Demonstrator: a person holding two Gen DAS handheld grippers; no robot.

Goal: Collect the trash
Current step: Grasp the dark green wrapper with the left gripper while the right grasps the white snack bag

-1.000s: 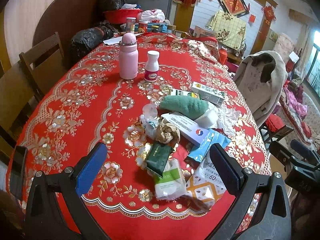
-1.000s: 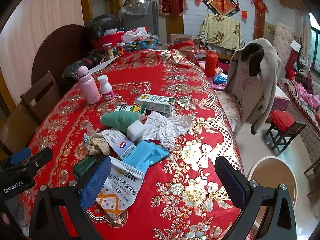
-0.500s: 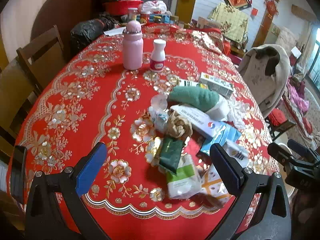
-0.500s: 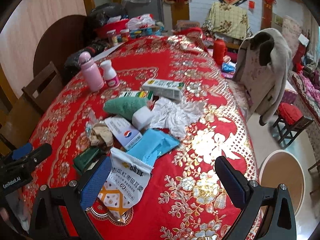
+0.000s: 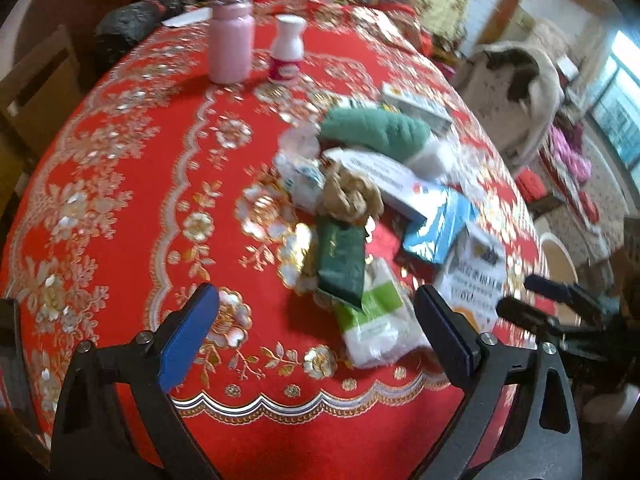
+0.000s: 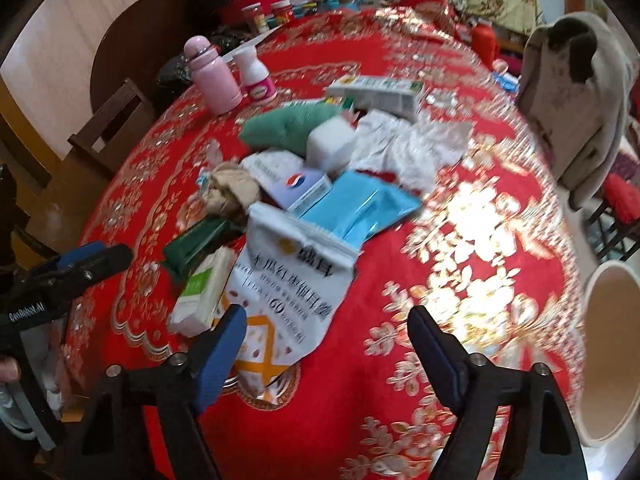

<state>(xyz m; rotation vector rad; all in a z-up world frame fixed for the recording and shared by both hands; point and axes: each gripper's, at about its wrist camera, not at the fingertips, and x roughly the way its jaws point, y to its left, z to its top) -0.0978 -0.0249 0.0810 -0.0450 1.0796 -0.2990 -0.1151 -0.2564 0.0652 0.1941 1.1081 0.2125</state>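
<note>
- A round table (image 5: 120,208) wears a red cloth with gold and silver flowers and a scalloped border along its near edge.
- The room behind is crowded: a wooden chair (image 6: 116,120) stands at the table's left edge, a pale coat (image 6: 576,92) hangs over a chair back at the right edge, and black bags and a red basin (image 6: 248,2) fill the far edge.
- The trash lies in one heap from the table's middle toward its near edge: a dark green packet (image 5: 342,260) overlaps a white-and-green tissue pack (image 5: 374,316), with a crumpled brown wad (image 5: 348,198), a blue pouch (image 5: 436,232), a white box (image 5: 380,176) and a green cloth (image 5: 376,130) behind them.
- A pink bottle (image 5: 231,36) and a small white bottle (image 5: 286,50) stand upright, just beside each other, toward the far edge and apart from the heap.
- Only the right wrist view shows the whole white printed bag (image 6: 288,288) at the near edge, crumpled white paper (image 6: 404,148), a long carton (image 6: 376,94) and a pale round bin (image 6: 612,368) on the floor off the table's right edge; what the bin holds cannot be told.
- The left gripper (image 5: 316,336) hangs over the near edge, jaws wide and closing, the tissue pack between them but untouched.
- The right gripper (image 6: 326,350) hangs over the printed bag's lower end, jaws closing; its left pad overlaps the bag in the view, and touch cannot be told.
</note>
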